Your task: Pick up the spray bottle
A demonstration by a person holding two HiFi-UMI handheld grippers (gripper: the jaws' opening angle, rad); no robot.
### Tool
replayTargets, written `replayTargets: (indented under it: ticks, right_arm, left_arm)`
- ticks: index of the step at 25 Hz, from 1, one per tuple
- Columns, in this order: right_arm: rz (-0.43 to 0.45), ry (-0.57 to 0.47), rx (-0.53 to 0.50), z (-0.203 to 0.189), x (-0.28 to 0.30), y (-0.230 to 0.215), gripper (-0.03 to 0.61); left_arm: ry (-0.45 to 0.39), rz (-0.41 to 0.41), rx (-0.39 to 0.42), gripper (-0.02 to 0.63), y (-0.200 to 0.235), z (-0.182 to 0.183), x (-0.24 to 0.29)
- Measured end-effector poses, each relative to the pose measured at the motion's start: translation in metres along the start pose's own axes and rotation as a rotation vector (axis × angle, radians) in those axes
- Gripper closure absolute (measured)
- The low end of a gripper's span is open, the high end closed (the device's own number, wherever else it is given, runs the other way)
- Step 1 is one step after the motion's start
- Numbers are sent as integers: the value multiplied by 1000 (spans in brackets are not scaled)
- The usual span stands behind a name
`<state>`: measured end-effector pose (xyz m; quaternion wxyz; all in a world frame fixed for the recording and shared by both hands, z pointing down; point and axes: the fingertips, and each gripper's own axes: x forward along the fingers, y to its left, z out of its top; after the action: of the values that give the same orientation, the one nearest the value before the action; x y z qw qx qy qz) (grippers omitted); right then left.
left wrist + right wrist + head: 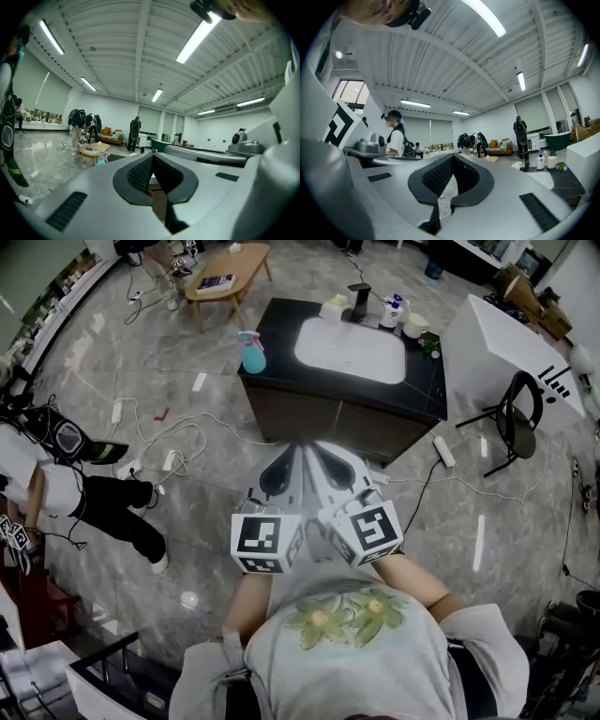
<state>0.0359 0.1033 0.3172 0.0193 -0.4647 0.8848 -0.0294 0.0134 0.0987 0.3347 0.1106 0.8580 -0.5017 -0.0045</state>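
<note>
A turquoise spray bottle (252,352) with a pink head stands upright on the near left corner of a dark vanity counter (427,390), beside its white basin (352,348). My left gripper (296,448) and right gripper (316,446) are held side by side at chest height, short of the counter's front and well apart from the bottle. Both are shut, with nothing between the jaws. In the left gripper view my left gripper (152,155) points over the counter, and a bit of turquoise and pink (101,157) shows past its body. My right gripper (452,156) points the same way.
A faucet (359,298), a pump bottle (391,312) and cups stand at the counter's back. A wooden coffee table (225,277) is beyond. A person (89,493) crouches at the left among floor cables. A black chair (516,418) and a white table (506,348) stand at the right.
</note>
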Motion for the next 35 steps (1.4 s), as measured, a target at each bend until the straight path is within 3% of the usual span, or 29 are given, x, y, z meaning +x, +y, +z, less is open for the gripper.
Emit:
replayTargets:
  ticks: [5,9,12,17,27,35]
  right_arm:
    - [73,-49,72,5,18,8,557]
    - [114,-20,45,-1,30,17,557]
    - [114,-24,21,-1,40,16,557]
    - [149,22,11,-15,59,20,557]
    - [221,35,-18,-9,107,12,555]
    - [179,45,-23,-14,130,-6,555]
  left_arm:
    - [-22,-61,14,606,19,9,1]
    - [-9,-78,8,606,35,8,3]
    - [-2,-74,34,606,42,8,7]
    - [14,-38,-6,606,64,0,15]
    - [-4,-34,29,606,102,19,41]
    - [14,-77,32,606,113,18,66]
